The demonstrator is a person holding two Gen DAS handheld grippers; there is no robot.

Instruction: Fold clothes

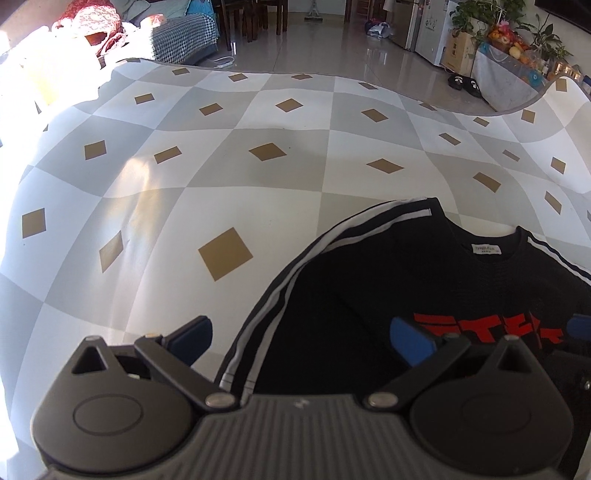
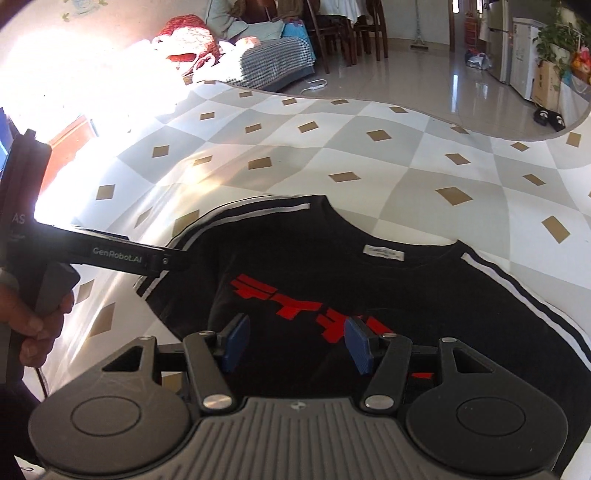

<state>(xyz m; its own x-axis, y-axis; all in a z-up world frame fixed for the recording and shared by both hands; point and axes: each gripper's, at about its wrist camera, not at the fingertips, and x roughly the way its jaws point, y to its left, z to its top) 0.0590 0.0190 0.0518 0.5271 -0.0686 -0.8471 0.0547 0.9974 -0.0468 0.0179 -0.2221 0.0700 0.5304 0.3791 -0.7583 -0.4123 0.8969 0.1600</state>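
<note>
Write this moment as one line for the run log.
shirt: flat on mat, print up | left claw: open, empty | right claw: open, empty

The big checked mat [image 1: 258, 122] is flat and bare on the far side and the left side, so a gripper can move there freely. The black shirt [image 1: 424, 280] lies flat at the near right and is low enough to pass over. In the right wrist view, the left gripper [image 2: 122, 254] reaches in over the shirt's left sleeve and blocks that side. A pile of clothes [image 1: 92, 22] and chairs [image 2: 347, 29] stand far off, past the mat.
</note>
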